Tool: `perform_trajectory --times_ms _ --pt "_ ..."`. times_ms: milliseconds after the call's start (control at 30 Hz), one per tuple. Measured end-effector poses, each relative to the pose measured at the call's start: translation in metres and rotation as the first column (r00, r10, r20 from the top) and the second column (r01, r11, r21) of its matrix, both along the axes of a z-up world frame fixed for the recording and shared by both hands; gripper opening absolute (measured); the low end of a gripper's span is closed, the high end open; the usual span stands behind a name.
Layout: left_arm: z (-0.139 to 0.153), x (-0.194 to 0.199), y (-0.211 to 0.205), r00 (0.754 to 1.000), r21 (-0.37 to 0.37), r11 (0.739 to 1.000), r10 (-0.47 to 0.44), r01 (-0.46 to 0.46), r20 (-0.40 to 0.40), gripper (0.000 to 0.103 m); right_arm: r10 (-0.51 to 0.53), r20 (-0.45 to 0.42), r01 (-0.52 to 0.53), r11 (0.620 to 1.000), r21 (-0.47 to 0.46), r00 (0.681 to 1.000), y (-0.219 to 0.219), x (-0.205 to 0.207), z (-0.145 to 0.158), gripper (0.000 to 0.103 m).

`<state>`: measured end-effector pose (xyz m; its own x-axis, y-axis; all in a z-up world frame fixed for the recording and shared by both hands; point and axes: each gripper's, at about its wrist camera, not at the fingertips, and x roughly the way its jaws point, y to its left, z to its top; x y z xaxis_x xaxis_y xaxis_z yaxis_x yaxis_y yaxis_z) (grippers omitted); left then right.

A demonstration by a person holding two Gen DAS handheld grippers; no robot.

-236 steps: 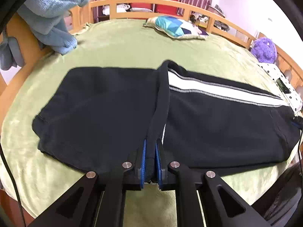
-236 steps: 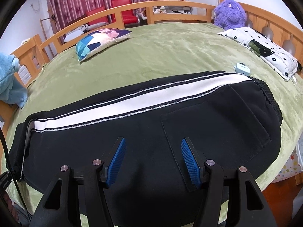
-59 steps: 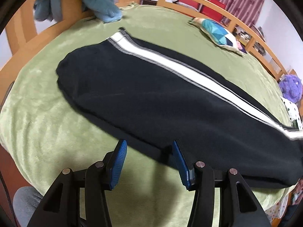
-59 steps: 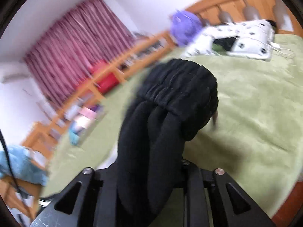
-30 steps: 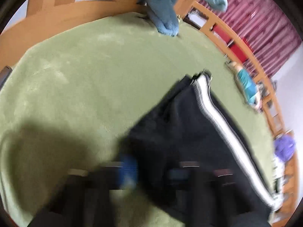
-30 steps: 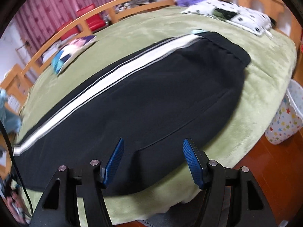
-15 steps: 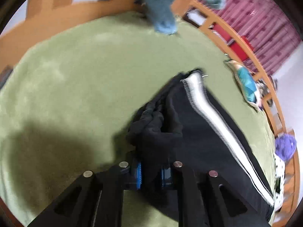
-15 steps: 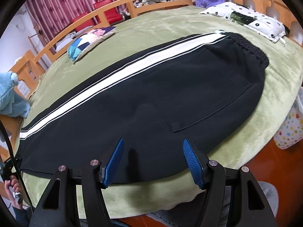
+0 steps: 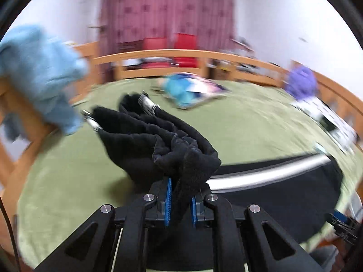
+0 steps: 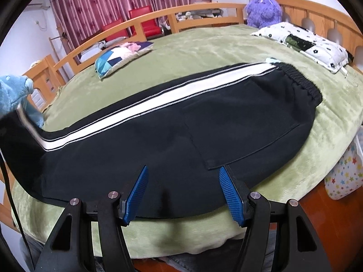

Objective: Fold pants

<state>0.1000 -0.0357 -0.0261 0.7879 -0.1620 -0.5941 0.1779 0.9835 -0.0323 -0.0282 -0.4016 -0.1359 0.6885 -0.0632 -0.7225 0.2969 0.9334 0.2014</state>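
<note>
Black pants [image 10: 172,133] with a white side stripe lie lengthwise on the green bed, waistband at the right. My left gripper [image 9: 180,200] is shut on the bunched leg end of the pants [image 9: 158,145] and holds it lifted above the bed; the rest of the pants stretches away to the right. In the right wrist view the lifted leg end rises at the far left [image 10: 15,136]. My right gripper [image 10: 183,195] is open and empty, just above the near edge of the pants by the back pocket.
A colourful cushion [image 10: 120,56] lies at the far side of the bed. A dotted white pillow [image 10: 304,43] and a purple plush toy [image 10: 263,9] are at the right. A blue plush [image 9: 40,74] hangs on the wooden rail [image 9: 172,54]. A star-patterned bag [image 10: 342,179] stands beside the bed.
My left gripper has lifted the leg end off the bed and swung it up and rightwards; the view is blurred by motion. My right gripper has stayed open near the pants' front edge.
</note>
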Motion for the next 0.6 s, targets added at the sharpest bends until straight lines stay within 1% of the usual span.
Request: perform_trajectory --times_ms 33,100,133,167,200,233,300,333,367,400,433,467,500,533,567,600 --pt "-0.005 0.0 -0.028 0.998 -0.014 0.998 -0.055 0.055 -0.024 0.013 -0.003 0.003 0.003 1.0 -0.01 1.0 -0.004 -0.003 0.001 0.064" --pt "-0.019 -0.001 -0.065 0.989 -0.042 0.991 -0.13 0.128 -0.068 0.013 -0.016 0.008 0.017 1.0 -0.012 1.0 -0.015 -0.011 0.003 0.064" --pt "-0.03 0.0 -0.088 0.978 -0.069 0.982 -0.182 0.175 -0.103 0.013 -0.02 0.007 0.02 1.0 -0.006 1.0 -0.02 -0.014 0.002 0.064" --pt "-0.039 -0.002 -0.101 0.968 -0.09 0.974 -0.218 0.208 -0.128 0.013 -0.028 0.004 0.028 1.0 0.003 1.0 -0.026 -0.018 0.001 0.064" --pt "-0.05 -0.003 -0.115 0.952 -0.106 0.963 -0.261 0.246 -0.161 0.013 -0.037 0.002 0.037 0.999 0.011 0.999 -0.031 -0.021 -0.001 0.064" --pt "-0.062 -0.005 -0.129 0.929 -0.112 0.951 -0.306 0.288 -0.207 0.017 -0.044 -0.001 0.044 0.999 0.019 0.999 -0.034 -0.025 -0.003 0.064" --pt "-0.079 -0.011 -0.142 0.89 -0.13 0.932 -0.362 0.338 -0.276 0.021 -0.04 -0.009 0.041 0.999 0.028 0.999 -0.039 -0.029 -0.006 0.064" --pt "-0.085 -0.013 -0.143 0.878 -0.135 0.93 -0.367 0.342 -0.308 0.023 -0.036 -0.013 0.036 0.999 0.025 0.999 -0.039 -0.03 -0.008 0.064" --pt "-0.09 -0.013 -0.138 0.872 -0.146 0.932 -0.362 0.332 -0.329 0.024 -0.031 -0.014 0.031 0.999 0.02 0.999 -0.039 -0.03 -0.008 0.064" --pt "-0.091 -0.014 -0.13 0.87 -0.164 0.932 -0.362 0.324 -0.334 0.025 -0.022 -0.015 0.022 1.0 0.016 1.0 -0.036 -0.027 -0.01 0.064" --pt "-0.09 -0.012 -0.121 0.872 -0.181 0.932 -0.359 0.315 -0.333 0.035 -0.014 -0.014 0.014 1.0 0.017 1.0 -0.034 -0.025 -0.011 0.064" --pt "-0.088 -0.013 -0.109 0.879 -0.2 0.933 -0.351 0.299 -0.323 0.043 -0.004 -0.013 0.004 1.0 0.024 1.0 -0.031 -0.02 -0.011 0.064" --pt "-0.087 -0.015 -0.096 0.895 -0.213 0.938 -0.328 0.272 -0.303 0.052 0.006 -0.012 -0.005 0.999 0.032 1.0 -0.028 -0.017 -0.012 0.064" --pt "-0.087 -0.017 -0.082 0.912 -0.216 0.946 -0.299 0.243 -0.281 0.053 0.024 -0.009 -0.023 0.999 0.046 1.0 -0.023 -0.011 -0.012 0.064" --pt "-0.082 -0.02 -0.062 0.936 -0.206 0.958 -0.249 0.2 -0.248 0.053 0.045 -0.005 -0.045 0.997 0.06 0.999 -0.017 -0.003 -0.012 0.064" --pt "-0.081 -0.019 -0.051 0.947 -0.192 0.965 -0.22 0.177 -0.235 0.053 0.061 -0.003 -0.061 0.996 0.069 0.998 -0.013 0.003 -0.013 0.064"
